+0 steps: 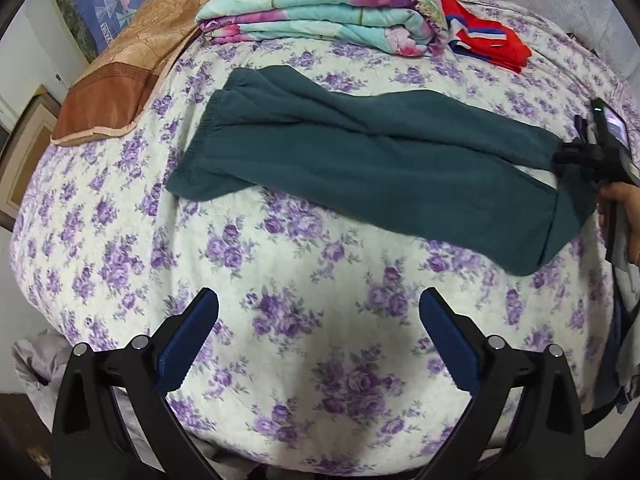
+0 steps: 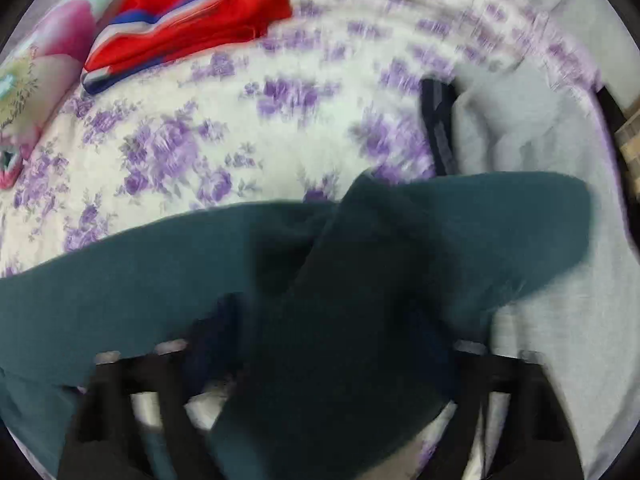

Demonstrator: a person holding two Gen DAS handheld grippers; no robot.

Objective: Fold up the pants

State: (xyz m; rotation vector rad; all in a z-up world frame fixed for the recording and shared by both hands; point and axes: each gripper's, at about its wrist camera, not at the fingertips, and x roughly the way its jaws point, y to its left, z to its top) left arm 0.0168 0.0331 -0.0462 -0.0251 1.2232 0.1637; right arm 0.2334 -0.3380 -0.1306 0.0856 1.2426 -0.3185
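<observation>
Evidently the right gripper [image 1: 560, 158] is clamped on the hem end of the pants [image 1: 360, 160], presumably so a leg can be drawn over. Nearer than the pants, the left gripper [image 1: 319, 340] is held wide apart, empty, above the bedspread [image 1: 280, 280].

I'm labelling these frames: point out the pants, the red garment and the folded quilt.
pants [image 1: 360, 160]: left wrist view, middle of the legs.
red garment [image 1: 490, 40]: left wrist view, its red top layer.
quilt [image 1: 320, 12]: left wrist view, folded front edge.
</observation>
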